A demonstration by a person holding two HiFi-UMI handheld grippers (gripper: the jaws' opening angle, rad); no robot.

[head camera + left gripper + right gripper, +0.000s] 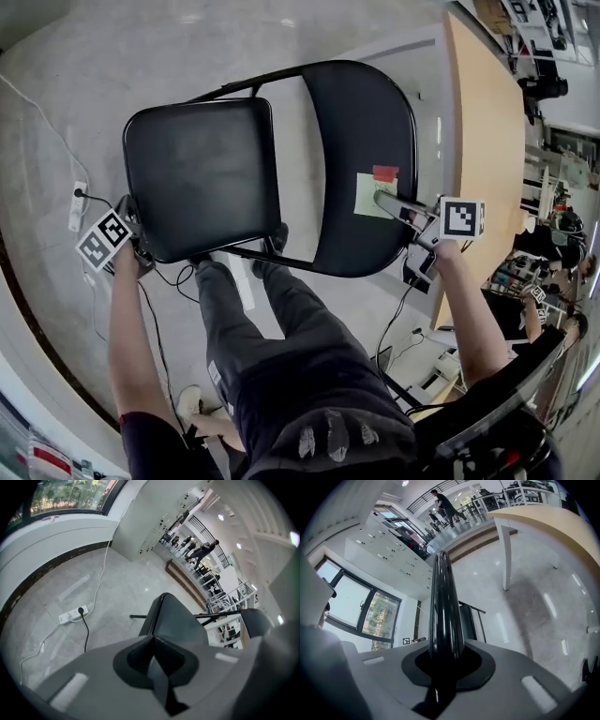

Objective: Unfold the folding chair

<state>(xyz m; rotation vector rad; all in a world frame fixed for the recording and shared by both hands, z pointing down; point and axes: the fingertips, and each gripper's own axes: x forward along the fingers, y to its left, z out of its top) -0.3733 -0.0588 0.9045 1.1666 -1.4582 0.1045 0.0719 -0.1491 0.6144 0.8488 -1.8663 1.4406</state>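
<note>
On the grey floor by the person's feet, the folding chair (319, 258) looks almost open. Its seat (202, 173) faces up and its backrest (361, 141) leans away. The left gripper (136, 236) has its jaws pinched tight on the seat's corner. The right gripper (388, 202) holds the backrest's edge in narrow jaws. I think only a last push is left. A wooden bench (483, 141) stands close beside the chair, and a power strip (77, 206) lies near.

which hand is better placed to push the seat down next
Left. The left gripper is clamped on the near corner of the seat, so it can likely swing it down. The right gripper grips the backrest rim and can only steady it.
</note>
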